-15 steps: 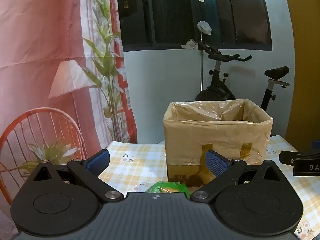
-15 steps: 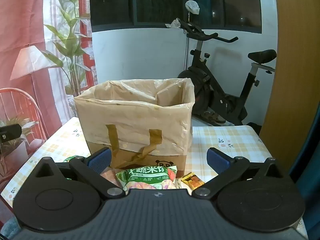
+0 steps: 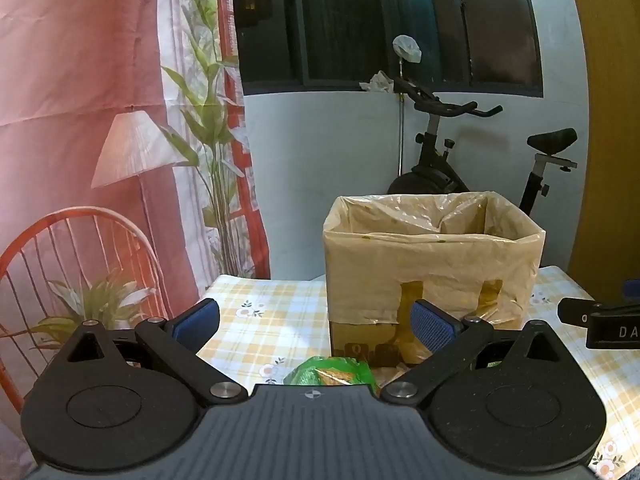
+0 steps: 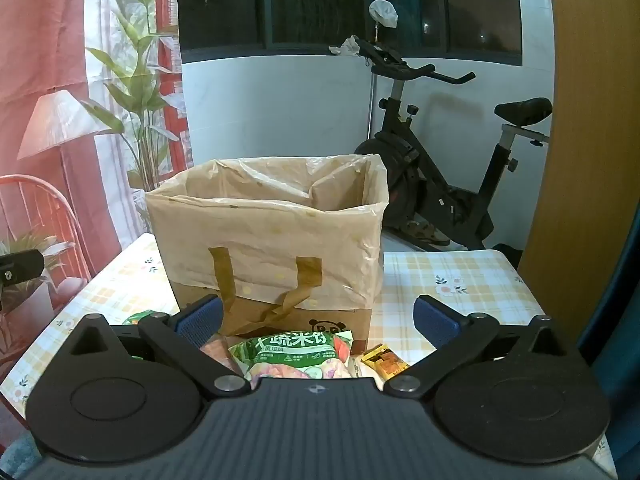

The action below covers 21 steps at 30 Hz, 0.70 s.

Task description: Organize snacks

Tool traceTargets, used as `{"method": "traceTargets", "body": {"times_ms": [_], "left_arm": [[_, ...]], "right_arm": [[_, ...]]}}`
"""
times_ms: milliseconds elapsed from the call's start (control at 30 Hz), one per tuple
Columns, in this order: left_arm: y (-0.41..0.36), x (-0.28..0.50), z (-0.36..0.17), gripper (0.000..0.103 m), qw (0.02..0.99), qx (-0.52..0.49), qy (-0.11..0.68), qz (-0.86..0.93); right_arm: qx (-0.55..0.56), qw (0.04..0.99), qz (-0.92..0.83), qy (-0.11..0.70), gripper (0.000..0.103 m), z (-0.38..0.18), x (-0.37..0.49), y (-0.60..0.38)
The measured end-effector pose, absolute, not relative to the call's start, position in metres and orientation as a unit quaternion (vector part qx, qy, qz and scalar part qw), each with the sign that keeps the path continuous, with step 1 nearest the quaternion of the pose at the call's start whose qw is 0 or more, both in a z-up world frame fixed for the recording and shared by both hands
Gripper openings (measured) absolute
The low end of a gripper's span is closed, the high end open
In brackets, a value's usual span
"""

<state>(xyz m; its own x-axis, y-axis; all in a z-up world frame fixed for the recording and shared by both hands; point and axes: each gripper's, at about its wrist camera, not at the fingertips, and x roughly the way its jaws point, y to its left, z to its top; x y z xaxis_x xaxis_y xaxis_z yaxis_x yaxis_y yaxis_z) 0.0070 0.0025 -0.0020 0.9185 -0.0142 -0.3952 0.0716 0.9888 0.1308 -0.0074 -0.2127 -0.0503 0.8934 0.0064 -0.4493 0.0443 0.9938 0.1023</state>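
One lined paper bag [image 4: 272, 240], at least four snack packets [image 4: 296, 354], partly hidden.

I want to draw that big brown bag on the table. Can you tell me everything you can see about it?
The paper bag is brown and boxy and stands upright on the checked tablecloth. A thin, crinkly, see-through plastic liner sits inside and folds down over the open top, covering most of the outside. Two flat paper handles hang down its front, under the liner. A small panda face is printed low on the front. Snack packets lie just before it.
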Motion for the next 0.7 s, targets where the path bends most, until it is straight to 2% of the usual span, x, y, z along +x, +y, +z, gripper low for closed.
{"method": "traceTargets", "body": {"times_ms": [700], "left_arm": [[0.0042,0.0046,-0.0019,0.102,0.977,0.070,0.198,-0.023]], "right_arm": [[0.056,0.972,-0.014,0.229,0.103,-0.0518,-0.0073,-0.2144]]}}
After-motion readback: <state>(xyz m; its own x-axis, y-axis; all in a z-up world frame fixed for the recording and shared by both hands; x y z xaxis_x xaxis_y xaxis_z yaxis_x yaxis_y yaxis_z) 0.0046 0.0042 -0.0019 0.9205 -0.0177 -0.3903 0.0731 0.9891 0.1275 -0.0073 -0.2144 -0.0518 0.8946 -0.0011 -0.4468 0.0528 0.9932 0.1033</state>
